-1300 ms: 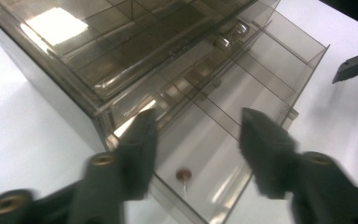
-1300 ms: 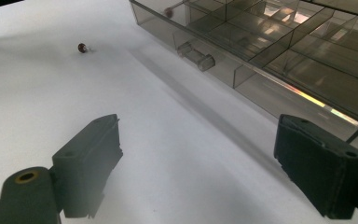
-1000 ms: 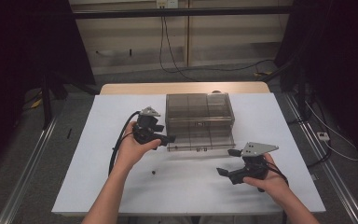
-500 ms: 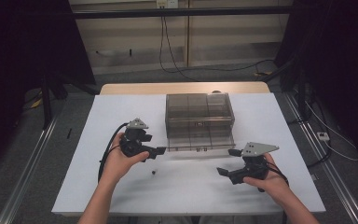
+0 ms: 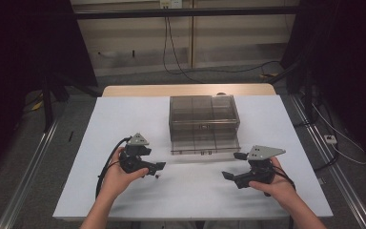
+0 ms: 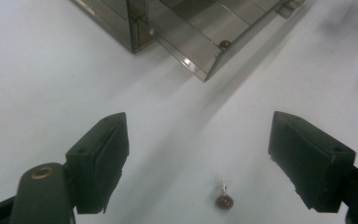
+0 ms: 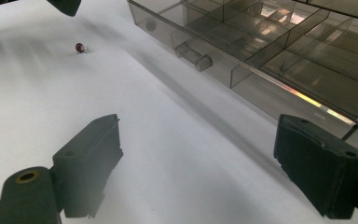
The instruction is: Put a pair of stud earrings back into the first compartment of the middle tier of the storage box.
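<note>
White sheeting covers the table [image 5: 124, 124], and at its middle stands a smoky clear plastic organiser box [image 5: 203, 114] whose lowest drawer [image 5: 205, 144] is pulled out toward the person, its divided compartments lying open in the right gripper view. The left gripper [image 5: 158, 165] sits near the drawer's left front corner and the right gripper [image 5: 234, 165] off its right front corner, each with jaws spread wide and holding nothing. A small dark red bead [image 6: 224, 201] lies on the sheet between the left jaws, and another bead [image 6: 223, 44] rests inside the drawer's corner.
</note>
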Demonstrator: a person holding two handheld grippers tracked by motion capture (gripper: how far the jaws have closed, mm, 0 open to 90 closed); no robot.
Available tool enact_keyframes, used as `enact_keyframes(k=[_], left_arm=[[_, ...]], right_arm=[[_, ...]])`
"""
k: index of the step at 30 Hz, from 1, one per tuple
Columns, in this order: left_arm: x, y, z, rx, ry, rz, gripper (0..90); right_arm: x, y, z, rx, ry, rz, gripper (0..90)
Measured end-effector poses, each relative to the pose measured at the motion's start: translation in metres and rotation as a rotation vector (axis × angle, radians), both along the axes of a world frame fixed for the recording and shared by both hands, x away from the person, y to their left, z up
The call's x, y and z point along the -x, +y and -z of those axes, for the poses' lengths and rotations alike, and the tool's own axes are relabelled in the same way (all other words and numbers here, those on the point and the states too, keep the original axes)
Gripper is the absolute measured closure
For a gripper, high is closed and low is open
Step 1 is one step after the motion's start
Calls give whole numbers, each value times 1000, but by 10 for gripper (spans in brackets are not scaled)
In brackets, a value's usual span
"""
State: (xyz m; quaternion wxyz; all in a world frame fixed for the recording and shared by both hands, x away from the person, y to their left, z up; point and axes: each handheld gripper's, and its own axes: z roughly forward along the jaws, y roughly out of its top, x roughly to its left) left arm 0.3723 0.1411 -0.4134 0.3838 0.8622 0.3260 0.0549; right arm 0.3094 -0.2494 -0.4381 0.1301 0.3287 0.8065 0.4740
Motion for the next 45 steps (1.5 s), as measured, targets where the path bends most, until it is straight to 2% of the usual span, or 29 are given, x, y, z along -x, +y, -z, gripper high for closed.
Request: enact_keyframes(k=[4, 9, 13, 14, 19, 22, 25, 29, 35, 40, 45], left_arm=[[1, 1, 3, -8, 7, 9, 205], [6, 1, 4, -28, -15, 27, 206], [7, 2, 4, -32, -19, 25, 206], [7, 2, 4, -45, -27, 20, 206], [9, 2, 6, -36, -13, 34, 211], [9, 3, 7, -39, 0, 44, 245], [11, 3, 8, -31, 13, 59, 324], [11, 5, 9, -34, 26, 71, 377], [13, 6, 14, -41, 57, 90, 536], [16, 2, 17, -62, 80, 114, 636], [16, -1, 21, -94, 87, 128, 718]], right_arm=[[0, 0, 0, 2, -1, -2, 144], [1, 1, -1, 5, -2, -4, 144], [0, -1, -1, 1, -7, 1, 144], [0, -2, -1, -1, -5, 3, 144], [1, -3, -2, 1, -7, 5, 144], [1, -2, -2, 1, -8, 4, 144], [1, -2, -2, 2, -5, 3, 145], [2, -3, -2, 2, -8, 3, 145], [2, -2, -2, 4, -9, 2, 146], [2, -3, -2, 2, -9, 2, 146], [2, -2, -2, 3, -9, 0, 147]])
